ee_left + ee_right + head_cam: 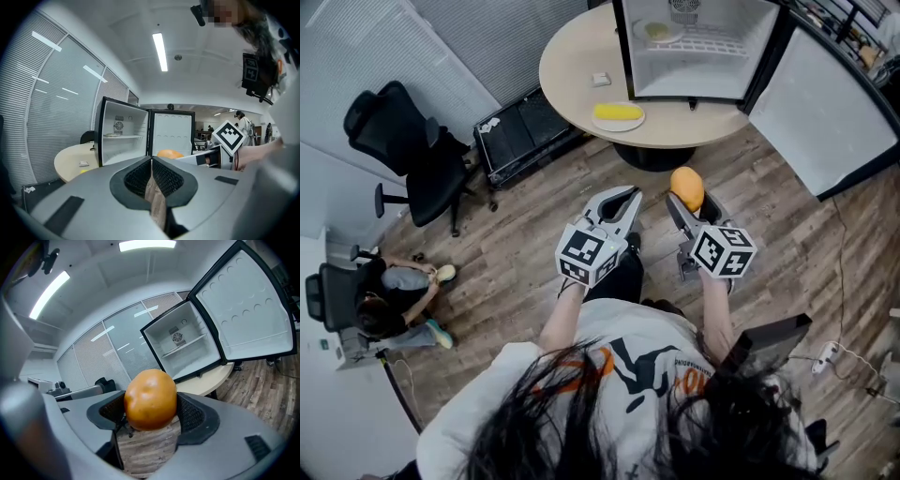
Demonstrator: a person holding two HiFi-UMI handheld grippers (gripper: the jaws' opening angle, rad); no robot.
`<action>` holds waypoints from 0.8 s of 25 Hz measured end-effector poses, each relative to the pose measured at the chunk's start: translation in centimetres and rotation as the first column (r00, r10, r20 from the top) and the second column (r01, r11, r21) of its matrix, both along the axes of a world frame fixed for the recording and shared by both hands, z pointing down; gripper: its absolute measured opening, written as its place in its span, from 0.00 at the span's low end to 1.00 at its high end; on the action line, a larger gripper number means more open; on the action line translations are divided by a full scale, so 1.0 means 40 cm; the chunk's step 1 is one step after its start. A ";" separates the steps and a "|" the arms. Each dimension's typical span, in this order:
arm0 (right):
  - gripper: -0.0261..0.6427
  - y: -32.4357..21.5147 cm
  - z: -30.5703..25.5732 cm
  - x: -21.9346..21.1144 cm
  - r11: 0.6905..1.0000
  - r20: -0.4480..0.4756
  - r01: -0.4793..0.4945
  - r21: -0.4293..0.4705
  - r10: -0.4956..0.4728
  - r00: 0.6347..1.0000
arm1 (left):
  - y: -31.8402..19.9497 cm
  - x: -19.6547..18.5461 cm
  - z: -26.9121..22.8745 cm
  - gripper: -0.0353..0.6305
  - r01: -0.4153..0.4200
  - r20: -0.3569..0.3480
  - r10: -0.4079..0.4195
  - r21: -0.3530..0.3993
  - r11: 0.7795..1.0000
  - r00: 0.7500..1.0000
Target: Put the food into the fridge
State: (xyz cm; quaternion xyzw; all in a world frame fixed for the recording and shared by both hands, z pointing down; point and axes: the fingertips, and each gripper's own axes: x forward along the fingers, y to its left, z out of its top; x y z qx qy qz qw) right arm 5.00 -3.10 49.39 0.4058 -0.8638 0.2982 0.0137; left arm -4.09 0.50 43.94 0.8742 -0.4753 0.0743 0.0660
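Right gripper (150, 405) pinches orange (150, 397); left gripper (151, 162) pressed together; fridge (703, 75) open; plated food (618, 113) maybe corn.

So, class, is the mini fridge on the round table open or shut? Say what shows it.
Open: the mini fridge has its door swung wide to one side, leaving the white interior exposed.

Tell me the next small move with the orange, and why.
Probably carry the orange forward toward the fridge: the right gripper is shut on it, the door stands open, and the fridge sits ahead on the table.
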 end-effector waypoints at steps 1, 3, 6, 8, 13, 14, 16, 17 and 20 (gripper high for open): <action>0.56 -0.019 -0.002 -0.003 1.000 -0.002 -0.004 0.003 0.004 1.000 | -0.020 -0.008 0.000 0.07 0.000 -0.003 0.000 0.002 1.000 1.000; 0.56 -0.062 -0.008 -0.008 1.000 -0.006 -0.016 0.010 0.016 1.000 | -0.065 -0.023 -0.003 0.07 -0.002 -0.011 0.002 0.008 1.000 1.000; 0.56 -0.135 -0.020 -0.016 0.999 -0.010 -0.042 0.020 0.042 0.999 | -0.133 -0.044 -0.011 0.07 -0.011 -0.014 0.011 0.015 1.000 1.000; 0.56 -0.184 -0.025 -0.030 0.998 -0.009 -0.060 0.022 0.060 0.998 | -0.179 -0.063 -0.016 0.07 -0.028 0.006 0.028 0.024 0.999 1.000; 0.56 -0.301 -0.039 -0.085 0.997 -0.021 -0.078 0.022 0.078 0.997 | -0.319 -0.136 -0.030 0.07 -0.046 0.020 0.045 0.036 0.998 0.999; 0.56 -0.325 -0.041 -0.096 0.996 -0.024 -0.081 0.022 0.082 0.996 | -0.348 -0.147 -0.033 0.07 -0.047 0.009 0.047 0.036 0.998 0.999; 0.56 -0.374 -0.045 -0.112 0.995 -0.032 -0.097 0.029 0.098 0.995 | -0.401 -0.162 -0.037 0.07 -0.059 -0.008 0.059 0.036 0.998 0.998; 0.56 -0.398 -0.046 -0.117 0.993 -0.037 -0.109 0.035 0.110 0.993 | -0.426 -0.165 -0.036 0.07 -0.069 -0.010 0.069 0.037 0.997 0.998; 0.56 -0.462 -0.047 -0.124 0.989 -0.047 -0.142 0.046 0.144 0.988 | -0.492 -0.164 -0.024 0.07 -0.107 -0.006 0.107 0.033 0.994 0.994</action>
